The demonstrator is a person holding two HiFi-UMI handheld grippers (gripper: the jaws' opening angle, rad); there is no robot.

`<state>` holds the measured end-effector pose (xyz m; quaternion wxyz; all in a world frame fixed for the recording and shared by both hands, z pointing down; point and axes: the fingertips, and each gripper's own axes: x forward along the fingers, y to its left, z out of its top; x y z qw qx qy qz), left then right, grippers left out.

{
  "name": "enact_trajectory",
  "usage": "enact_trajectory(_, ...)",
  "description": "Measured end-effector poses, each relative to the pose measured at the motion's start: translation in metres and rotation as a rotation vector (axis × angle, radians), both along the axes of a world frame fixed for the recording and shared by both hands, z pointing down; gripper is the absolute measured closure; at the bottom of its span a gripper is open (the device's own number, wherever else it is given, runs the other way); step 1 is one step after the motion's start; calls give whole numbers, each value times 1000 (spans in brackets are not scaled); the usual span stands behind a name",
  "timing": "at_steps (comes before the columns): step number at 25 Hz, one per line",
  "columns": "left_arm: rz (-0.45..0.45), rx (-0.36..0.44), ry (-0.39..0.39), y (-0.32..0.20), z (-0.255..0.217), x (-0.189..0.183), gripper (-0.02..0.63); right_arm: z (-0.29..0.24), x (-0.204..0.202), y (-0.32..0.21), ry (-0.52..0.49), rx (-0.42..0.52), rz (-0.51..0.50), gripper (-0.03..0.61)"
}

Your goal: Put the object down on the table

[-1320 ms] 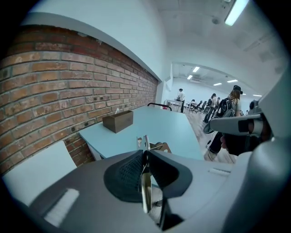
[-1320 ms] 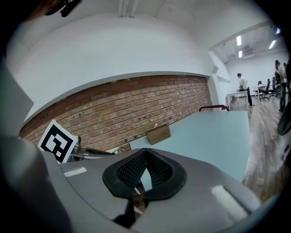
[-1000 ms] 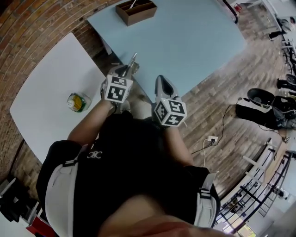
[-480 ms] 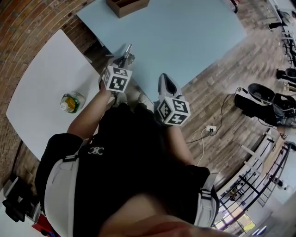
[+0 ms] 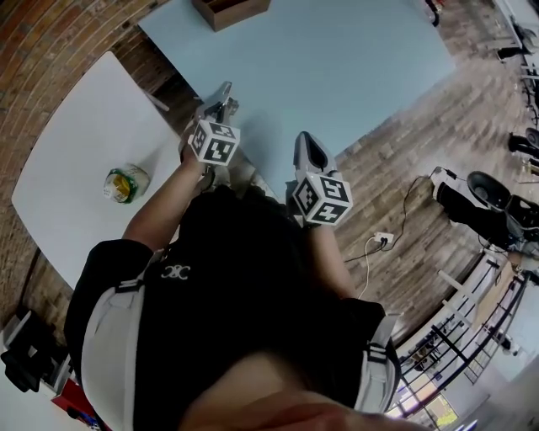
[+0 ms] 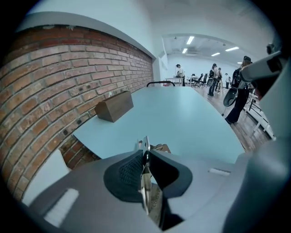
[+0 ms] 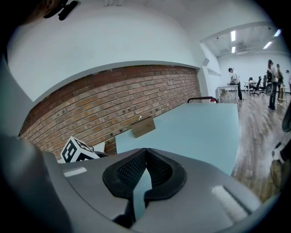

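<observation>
My left gripper is shut on a thin, flat metal utensil whose tip sticks out past the jaws over the near corner of the light blue table. In the left gripper view the metal strip stands on edge between the black pads, and its holed tip rises above them. My right gripper hovers beside it at the table's near edge. Its jaws meet at the tips with nothing held.
A brown wooden box stands at the blue table's far end by the brick wall. A white table at the left carries a clear jar with green and yellow contents. Black bags and a cable lie on the wooden floor. People stand far off.
Both grippers have edged forward toward the blue table, the left one still gripping the metal utensil. The view has shifted, so the jar sits further left.
</observation>
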<state>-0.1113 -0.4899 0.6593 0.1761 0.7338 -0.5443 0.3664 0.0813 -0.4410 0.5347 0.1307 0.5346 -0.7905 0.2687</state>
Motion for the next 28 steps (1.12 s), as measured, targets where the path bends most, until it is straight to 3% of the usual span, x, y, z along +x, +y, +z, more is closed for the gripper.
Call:
enact_trajectory(16,-3,-61,-43,-3,27,8,573,12,18,-14,-9,-33,-6,563)
enact_trajectory(24,134,-144,-114,7,44,36,518,9,17,-15,-15,-21,-20,563)
enact_trajectory(28,137,-155,-92,9,46,38,516,8,19,-13,-17,-19,-18,563)
